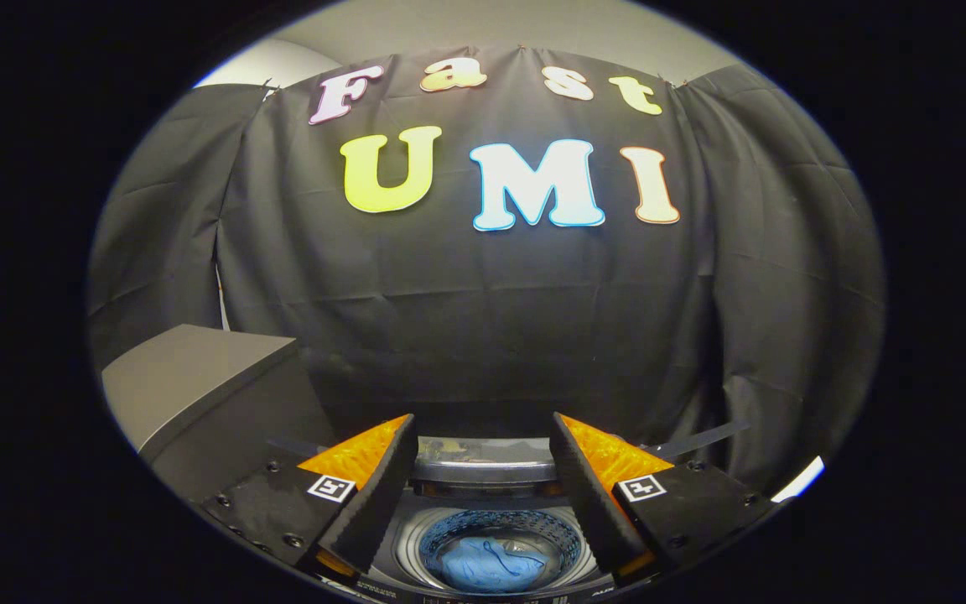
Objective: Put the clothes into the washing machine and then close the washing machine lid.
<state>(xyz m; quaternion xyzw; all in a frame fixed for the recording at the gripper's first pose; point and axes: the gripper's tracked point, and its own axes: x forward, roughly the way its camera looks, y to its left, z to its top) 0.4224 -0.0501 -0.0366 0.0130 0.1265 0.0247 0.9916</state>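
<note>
Black cloth [483,319] hung in creased folds as the booth's wall and took up most of the frame, though the nearest things sat along the bottom.

Lowest of all, at the bottom centre, the washing machine [491,537] stood with its top open, so the camera looked down into its round drum [497,549]. Blue clothes [483,564] lay bunched in a heap at the bottom of that drum, already inside the machine. A ring of perforated drum wall showed around the heap.

The gripper [483,449] hovered above the opening with its jaws spread wide apart. One finger rose from the lower left and the other from the lower right, both angling inward toward the centre. Nothing was held between them, and neither finger touched the clothes or the machine. The drum and the clothes appeared in the gap between the fingers, below them.

Just behind the drum, between the fingertips, the machine's lid [483,460] stood raised, its clear panel catching a pale reflection.

Farther back, at the lower left of the frame, a grey box-shaped cabinet [198,386] stood beside the machine, its flat top lit and its side in shadow.

Beyond everything, a strip of pale wall [483,25] showed above the cloth at the top of the frame.
</note>
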